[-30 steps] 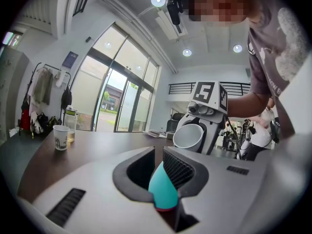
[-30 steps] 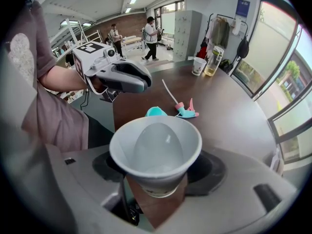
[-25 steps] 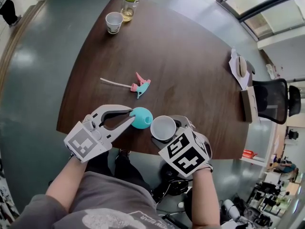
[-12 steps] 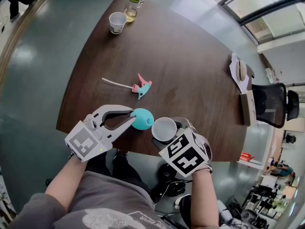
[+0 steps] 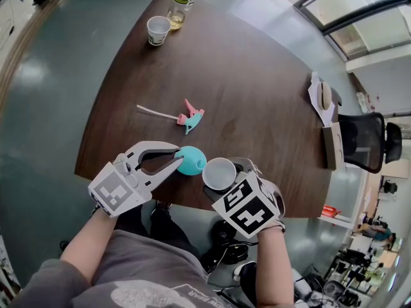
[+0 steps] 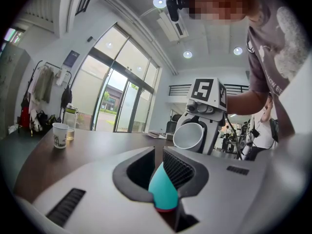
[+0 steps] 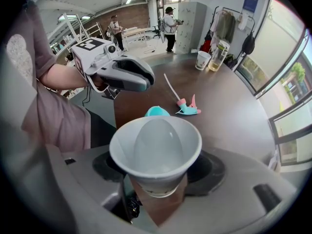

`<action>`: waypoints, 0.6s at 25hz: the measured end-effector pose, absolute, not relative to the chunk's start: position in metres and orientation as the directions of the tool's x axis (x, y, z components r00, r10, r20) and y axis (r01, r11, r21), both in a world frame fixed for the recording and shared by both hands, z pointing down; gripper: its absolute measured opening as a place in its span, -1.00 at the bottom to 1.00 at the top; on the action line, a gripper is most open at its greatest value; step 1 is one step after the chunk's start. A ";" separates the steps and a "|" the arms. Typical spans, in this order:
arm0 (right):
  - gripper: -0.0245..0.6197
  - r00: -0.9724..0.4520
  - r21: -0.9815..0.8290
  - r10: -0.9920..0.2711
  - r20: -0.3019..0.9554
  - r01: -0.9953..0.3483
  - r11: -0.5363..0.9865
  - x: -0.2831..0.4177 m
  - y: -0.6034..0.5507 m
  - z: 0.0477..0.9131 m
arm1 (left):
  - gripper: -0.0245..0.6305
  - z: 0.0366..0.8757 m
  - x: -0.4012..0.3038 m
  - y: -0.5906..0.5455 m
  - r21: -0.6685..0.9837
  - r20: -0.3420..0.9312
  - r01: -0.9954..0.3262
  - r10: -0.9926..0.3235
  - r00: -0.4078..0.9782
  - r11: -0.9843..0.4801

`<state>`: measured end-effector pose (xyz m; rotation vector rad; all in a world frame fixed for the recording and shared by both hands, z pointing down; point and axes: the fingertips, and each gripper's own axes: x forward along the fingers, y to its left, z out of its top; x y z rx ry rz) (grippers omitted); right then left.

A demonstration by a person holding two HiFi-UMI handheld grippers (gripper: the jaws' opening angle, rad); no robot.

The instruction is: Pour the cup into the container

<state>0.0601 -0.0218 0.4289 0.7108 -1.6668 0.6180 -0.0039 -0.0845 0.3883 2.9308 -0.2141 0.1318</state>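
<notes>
At the near edge of the brown table [image 5: 257, 88], the left gripper [image 5: 178, 156] is clenched on the teal container [image 5: 191, 160]. The left gripper view shows the container's rounded teal body wedged between the ribbed pads, with a reddish band at its lower end. Just to its right, the right gripper [image 5: 236, 172] grasps the white cup [image 5: 219, 173] low on its body, the jaws closed against both sides of the base. The cup sits close beside the container without touching it. From the left gripper view, the cup is tipped with its open mouth turned toward the container. Whether anything is inside the cup cannot be told; its interior looks plain white. Farther out, near the middle of the table, a pink and teal spray nozzle [image 5: 190, 116] lies on its side with a thin white tube running left. At the far left end stand a paper cup [image 5: 157, 29] and a glass jar [image 5: 179, 6], just beside each other. An office chair [image 5: 365, 136] stands off the right side.
</notes>
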 end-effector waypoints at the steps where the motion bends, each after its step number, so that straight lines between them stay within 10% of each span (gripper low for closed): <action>1: 0.01 -0.153 -0.027 -0.127 0.980 -0.736 0.676 0.060 -0.022 0.428 | -0.75 0.388 -0.004 -0.085 0.192 0.102 -0.153 -0.135 0.986 -0.969; 15: 0.01 -0.118 -0.023 -0.094 0.989 -0.731 0.682 0.063 -0.022 0.430 | -0.75 0.389 -0.005 -0.085 0.194 0.097 -0.152 -0.135 0.986 -0.969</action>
